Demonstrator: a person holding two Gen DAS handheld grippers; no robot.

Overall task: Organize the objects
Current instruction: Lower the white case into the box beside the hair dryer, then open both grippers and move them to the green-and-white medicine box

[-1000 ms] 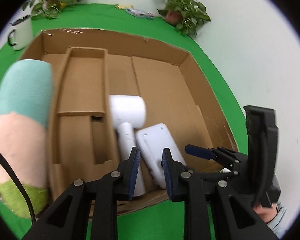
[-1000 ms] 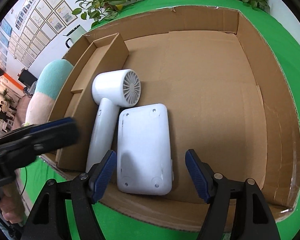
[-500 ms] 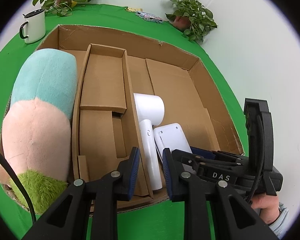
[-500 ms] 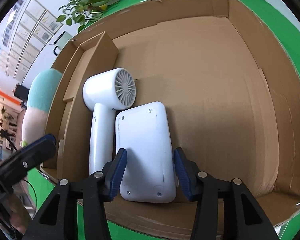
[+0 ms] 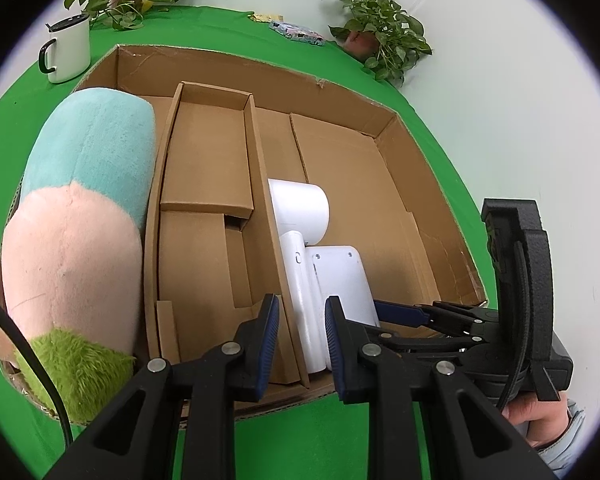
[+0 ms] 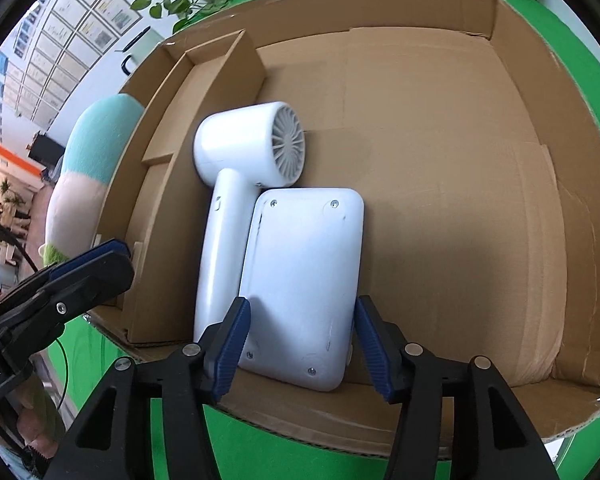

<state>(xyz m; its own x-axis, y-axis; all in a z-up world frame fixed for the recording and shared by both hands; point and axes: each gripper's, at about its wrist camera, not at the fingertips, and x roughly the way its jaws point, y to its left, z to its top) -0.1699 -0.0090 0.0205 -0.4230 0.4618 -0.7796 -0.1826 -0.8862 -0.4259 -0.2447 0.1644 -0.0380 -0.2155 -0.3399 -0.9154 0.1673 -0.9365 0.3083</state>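
Note:
A white hair dryer (image 6: 236, 160) lies in the big cardboard box (image 6: 380, 8), handle toward me. Against its handle lies a flat white rectangular device (image 6: 304, 272), underside up. My right gripper (image 6: 300, 312) straddles the near end of that device; its jaws are opening and the blue pads stand just off its sides. My left gripper (image 5: 300, 308) hovers over the box's front edge with a narrow gap and nothing between its pads; the dryer handle (image 5: 300, 300) shows beyond it. The right gripper (image 5: 404, 312) reaches in from the right in the left wrist view.
A large plush toy (image 5: 76, 220), teal, pink and green, fills the box's left side beside a cardboard divider insert (image 5: 208, 152). A white mug (image 5: 68, 48) and potted plants (image 5: 380, 36) stand on the green cloth (image 5: 300, 432) behind the box. The box's right half shows bare floor (image 6: 460, 180).
The right jaws closed in around the white device, then widened slightly. The device now lies straighter against the dryer handle. The left view has swung so more of the plush toy shows.

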